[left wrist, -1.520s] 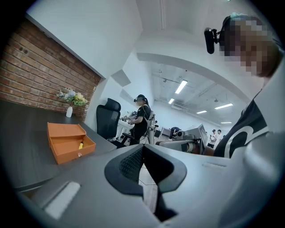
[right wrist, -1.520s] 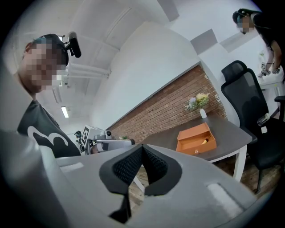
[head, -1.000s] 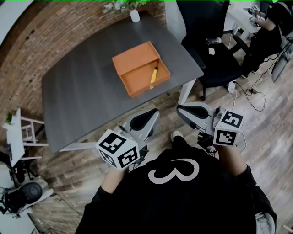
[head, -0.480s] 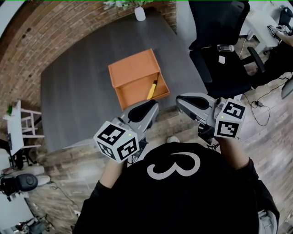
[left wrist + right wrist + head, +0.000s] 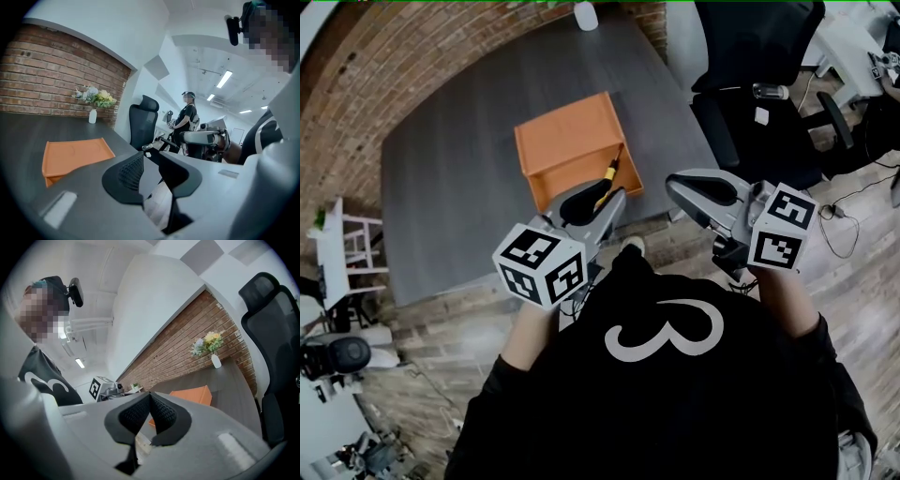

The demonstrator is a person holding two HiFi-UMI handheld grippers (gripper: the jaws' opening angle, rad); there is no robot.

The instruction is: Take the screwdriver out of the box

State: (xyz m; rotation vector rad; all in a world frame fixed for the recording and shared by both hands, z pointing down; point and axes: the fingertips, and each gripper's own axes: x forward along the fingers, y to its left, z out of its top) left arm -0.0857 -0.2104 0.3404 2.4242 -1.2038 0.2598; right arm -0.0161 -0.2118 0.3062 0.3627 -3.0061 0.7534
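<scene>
Screwdriver [image 5: 607, 178] lies inside the box [image 5: 567, 141], by its near-right wall. L gripper [image 5: 581, 200] is at box's near edge, jaws half apart, just been opening, nothing btwn. R gripper [image 5: 701, 187] is right of box, jaws together, empty. I'd widen L, dip in, straddle it crosswise.

Yellow-handled screwdriver [image 5: 607, 178] inside orange box [image 5: 567, 141]

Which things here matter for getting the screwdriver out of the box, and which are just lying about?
For the job: screwdriver, orange box holding it.
Just lying about: white vase, black office chair.
</scene>
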